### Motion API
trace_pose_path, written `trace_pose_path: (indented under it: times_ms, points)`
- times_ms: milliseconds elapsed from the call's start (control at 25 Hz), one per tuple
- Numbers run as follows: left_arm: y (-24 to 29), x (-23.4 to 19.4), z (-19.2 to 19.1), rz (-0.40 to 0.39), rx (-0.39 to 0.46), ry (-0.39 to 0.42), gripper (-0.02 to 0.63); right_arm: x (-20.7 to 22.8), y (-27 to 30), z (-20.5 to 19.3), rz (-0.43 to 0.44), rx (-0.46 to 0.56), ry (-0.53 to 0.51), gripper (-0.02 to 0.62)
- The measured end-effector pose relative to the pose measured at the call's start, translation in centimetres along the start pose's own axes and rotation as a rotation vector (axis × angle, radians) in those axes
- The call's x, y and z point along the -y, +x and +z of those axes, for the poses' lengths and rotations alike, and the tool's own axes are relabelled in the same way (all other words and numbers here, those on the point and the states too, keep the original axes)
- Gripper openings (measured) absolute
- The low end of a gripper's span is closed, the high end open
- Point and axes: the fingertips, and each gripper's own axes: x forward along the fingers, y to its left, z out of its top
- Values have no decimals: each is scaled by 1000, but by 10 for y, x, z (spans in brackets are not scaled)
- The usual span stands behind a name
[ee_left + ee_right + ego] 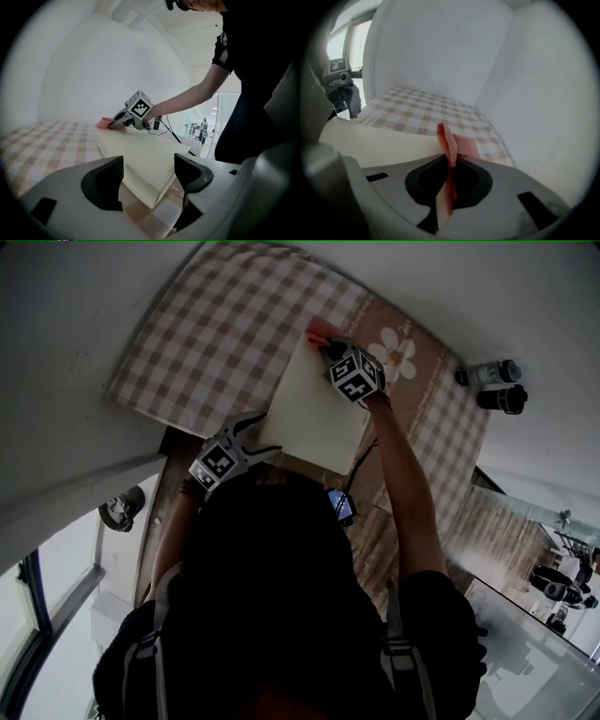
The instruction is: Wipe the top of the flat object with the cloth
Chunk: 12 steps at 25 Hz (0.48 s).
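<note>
A cream flat board (314, 409) lies on the checked tablecloth (216, 334). My right gripper (328, 345) is at the board's far corner, shut on a pink cloth (319, 331) that lies on the board there. In the right gripper view the pink cloth (449, 150) stands pinched between the jaws of the right gripper (449, 180), over the board (379, 143). My left gripper (258, 432) is open at the board's near left edge. The left gripper view shows the board's near corner (150, 168) in front of the open left gripper (147, 176), with nothing between the jaws.
Two dark bottles (492, 385) stand at the table's far right edge. A white wall runs along the far and left sides. A cable (361, 460) trails off the board's near right side. Windows and a glass-walled room lie below the table's near edge.
</note>
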Motion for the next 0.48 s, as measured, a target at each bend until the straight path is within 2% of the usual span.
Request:
trace_pose_path:
  times_ms: [120,240,400,480]
  points:
    - [-26,28,-19,-65,-4,-4,352,-32,-6,0,30,-2,84,17]
    - [-59,63,-48,-106,-47,30,353,-78,-22,6,47,-19,79,17]
    - [-28,32,-39,-105,-73,56,353,-45,-10,4,43,-26,78,17]
    - [-32,36,-42,-116,-66,43,356,-55,-12,5,49,-26,105,17]
